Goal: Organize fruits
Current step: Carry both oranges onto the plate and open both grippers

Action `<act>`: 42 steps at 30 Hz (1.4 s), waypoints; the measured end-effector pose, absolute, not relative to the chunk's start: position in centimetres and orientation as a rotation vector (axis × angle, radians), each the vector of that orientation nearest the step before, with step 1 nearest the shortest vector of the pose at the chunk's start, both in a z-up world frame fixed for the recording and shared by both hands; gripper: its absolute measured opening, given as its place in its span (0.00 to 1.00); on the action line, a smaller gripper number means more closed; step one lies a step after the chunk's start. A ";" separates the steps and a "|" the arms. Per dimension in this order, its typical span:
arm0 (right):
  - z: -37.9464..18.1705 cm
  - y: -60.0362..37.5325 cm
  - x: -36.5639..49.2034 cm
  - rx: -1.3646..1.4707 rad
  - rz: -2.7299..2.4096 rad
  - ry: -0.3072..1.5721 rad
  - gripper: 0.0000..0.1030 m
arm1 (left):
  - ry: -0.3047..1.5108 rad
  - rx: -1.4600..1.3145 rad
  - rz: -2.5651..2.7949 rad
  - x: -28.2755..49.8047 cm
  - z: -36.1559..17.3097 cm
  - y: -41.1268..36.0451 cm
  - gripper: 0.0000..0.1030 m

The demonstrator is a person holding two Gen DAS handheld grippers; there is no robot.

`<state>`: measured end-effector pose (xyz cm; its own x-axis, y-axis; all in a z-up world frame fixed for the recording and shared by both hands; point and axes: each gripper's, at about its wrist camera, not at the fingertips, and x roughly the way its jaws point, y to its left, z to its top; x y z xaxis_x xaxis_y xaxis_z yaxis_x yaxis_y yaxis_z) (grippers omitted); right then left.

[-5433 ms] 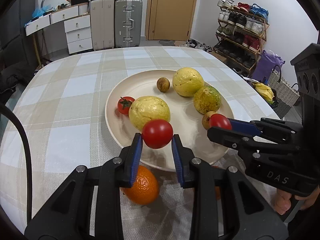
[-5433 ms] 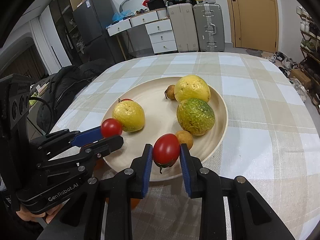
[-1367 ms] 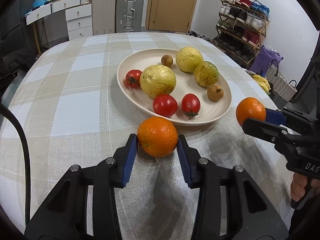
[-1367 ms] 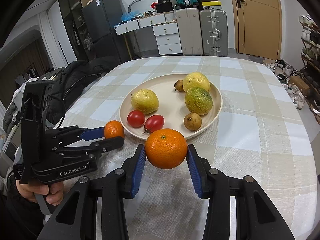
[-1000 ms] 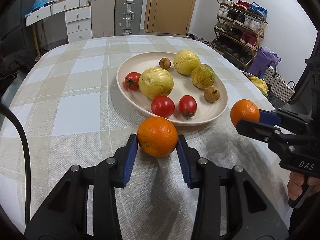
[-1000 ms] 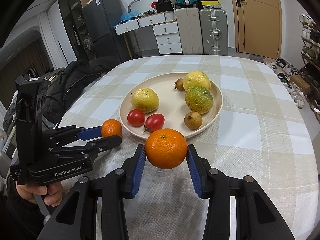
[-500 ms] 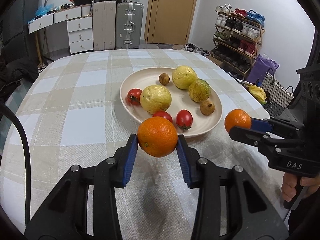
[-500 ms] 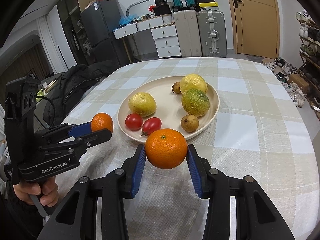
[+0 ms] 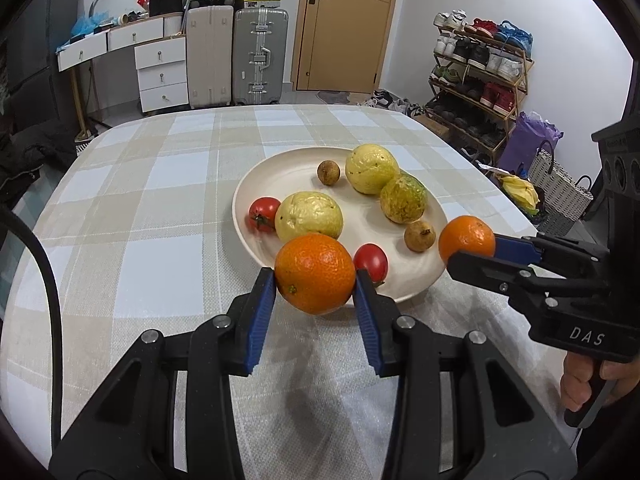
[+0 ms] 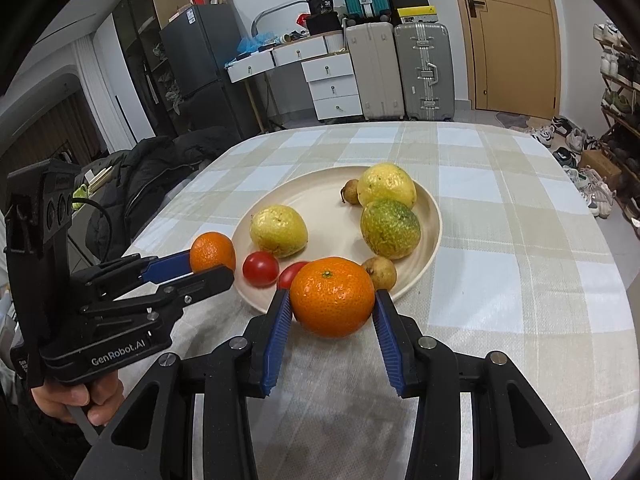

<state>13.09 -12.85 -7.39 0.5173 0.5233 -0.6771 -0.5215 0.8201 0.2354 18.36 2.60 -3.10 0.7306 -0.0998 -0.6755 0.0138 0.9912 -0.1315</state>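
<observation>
A: Oranges are being carried in both sets of tongs. One orange (image 9: 315, 273) is being clenched by the left tongs (image 9: 315, 280), and a second orange (image 10: 332, 297) is being clenched by the right tongs (image 10: 331, 300). Both are being held above the checked surface (image 9: 160, 208), just short of the near rim of the plate (image 9: 256, 248).

B: Where is room being left on the plate?

A: A bare patch is being left open at the plate's middle, between the yellow fruit (image 9: 309, 216) on the plate's left and the green-mottled fruit (image 9: 402, 198) on its right. Two tomatoes (image 10: 261, 269) are being crowded against the near rim.

B: How is the placing best being done?

A: Each orange is probably best being lifted clear over the rim and the tomatoes, lowered onto the bare patch, and only then being let go, so that rolling is being prevented. One side at a time is being advised, lest the tongs be knocked together.
</observation>
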 end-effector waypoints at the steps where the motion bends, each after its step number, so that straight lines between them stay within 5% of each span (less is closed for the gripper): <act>1: -7.3 -12.8 13.3 0.002 0.626 0.811 0.41 | 0.749 -0.116 -0.062 18.6 -3.1 2.5 0.36; 42: -9.6 -8.7 19.8 -0.057 0.616 0.855 0.43 | 0.788 -0.092 -0.010 24.6 -4.4 3.0 0.36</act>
